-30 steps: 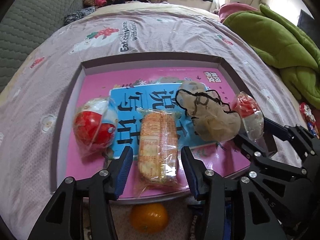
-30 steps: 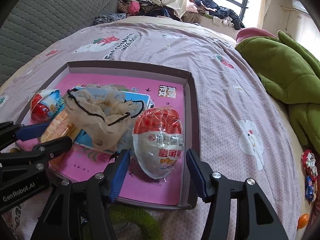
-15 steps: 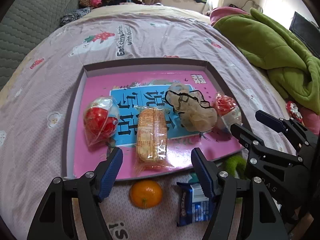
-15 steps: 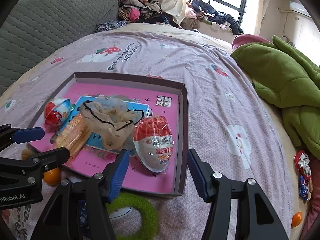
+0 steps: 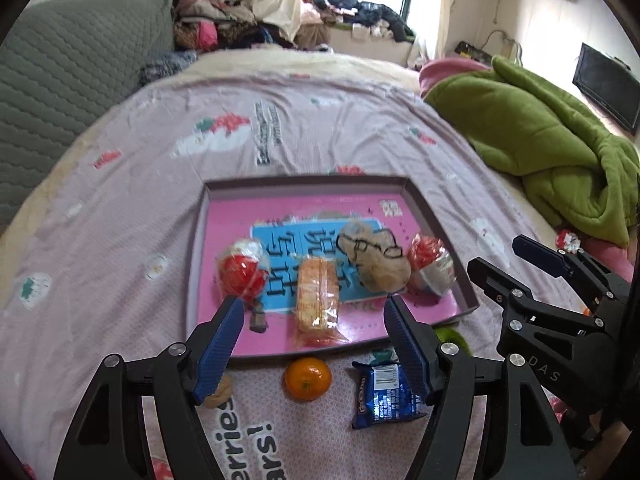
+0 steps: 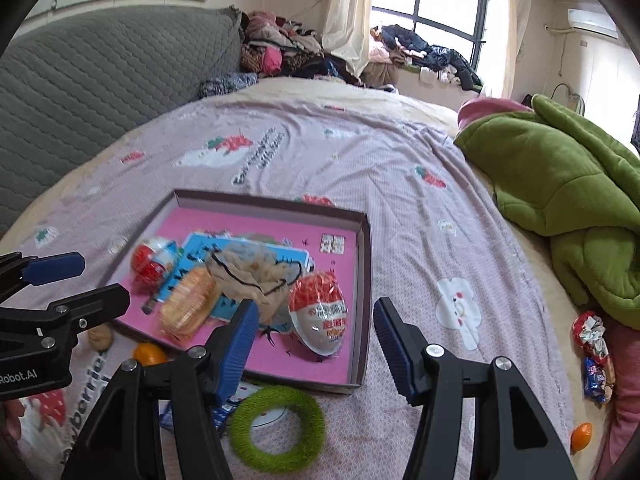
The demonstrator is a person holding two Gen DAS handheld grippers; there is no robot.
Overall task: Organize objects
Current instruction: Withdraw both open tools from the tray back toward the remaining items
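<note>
Pink-lined tray [image 5: 432, 216] on the bedsheet [image 5: 120, 240] held wrapped snacks; both the left hand-held gripper [image 5: 316, 344] and right hand-held gripper [image 6: 312, 344], marked "Robot.AI" and "DAS", hovered spread and empty near an orange [image 5: 307, 378].

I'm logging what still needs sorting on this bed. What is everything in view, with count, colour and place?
tray: 1, pink floor with grey walls, on the bedsheet
egg-shaped packets: 2, red and white, at the tray's two ends
cracker pack: 1, orange, tray front
mesh pouch: 1, beige with black cord, in the tray
orange: 1, on the sheet before the tray
blue snack packet: 1, beside the orange
green ring: 1, on the sheet near the tray's corner
green quilt: 1, bed's far side
left gripper: open, empty
right gripper: open, empty
</note>
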